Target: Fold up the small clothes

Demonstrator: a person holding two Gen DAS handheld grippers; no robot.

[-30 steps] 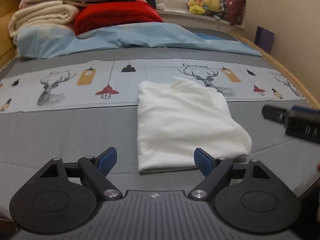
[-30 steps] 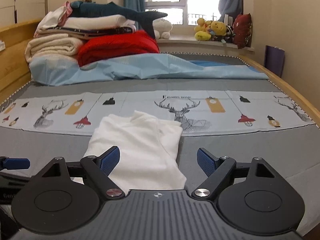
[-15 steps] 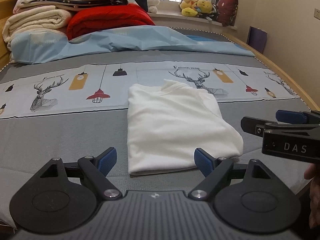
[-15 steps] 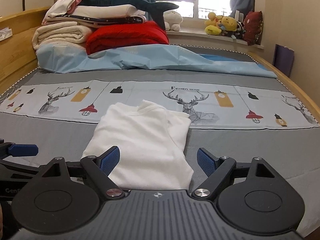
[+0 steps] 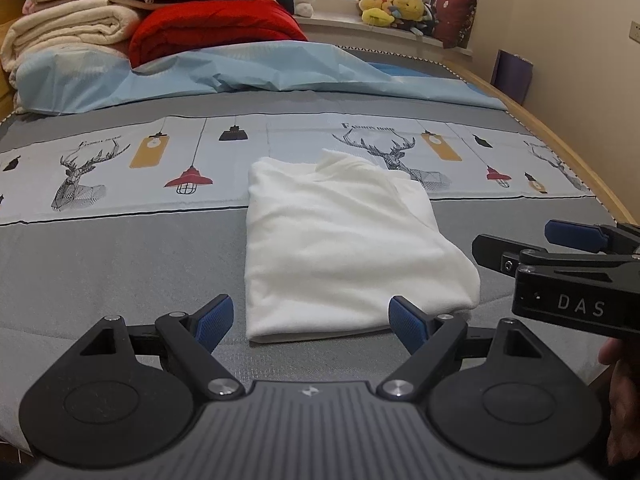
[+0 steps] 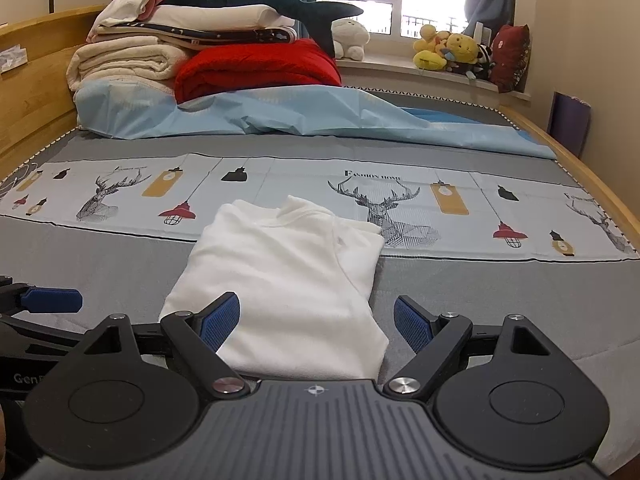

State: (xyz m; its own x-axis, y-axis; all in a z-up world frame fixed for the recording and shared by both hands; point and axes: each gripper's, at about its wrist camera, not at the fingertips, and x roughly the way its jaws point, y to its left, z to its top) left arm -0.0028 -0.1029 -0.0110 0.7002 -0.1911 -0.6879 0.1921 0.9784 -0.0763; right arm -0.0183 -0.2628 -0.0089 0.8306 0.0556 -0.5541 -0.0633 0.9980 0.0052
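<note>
Nearest in the left wrist view, the left gripper (image 5: 310, 318) hangs with its blue-padded fingers spread wide and nothing between them; the near hem of the folded white garment (image 5: 344, 248) lies just ahead of its fingertips on the grey bedspread (image 5: 120, 264). The right gripper (image 6: 316, 320) is likewise spread wide and empty, poised over the garment's near edge. Just beyond the garment runs a printed band of deer and lamps (image 6: 400, 200), then a crumpled light-blue sheet (image 6: 300, 116), and farthest off stacked blankets (image 6: 192, 48) and plush toys (image 6: 452, 50) on the windowsill.
</note>
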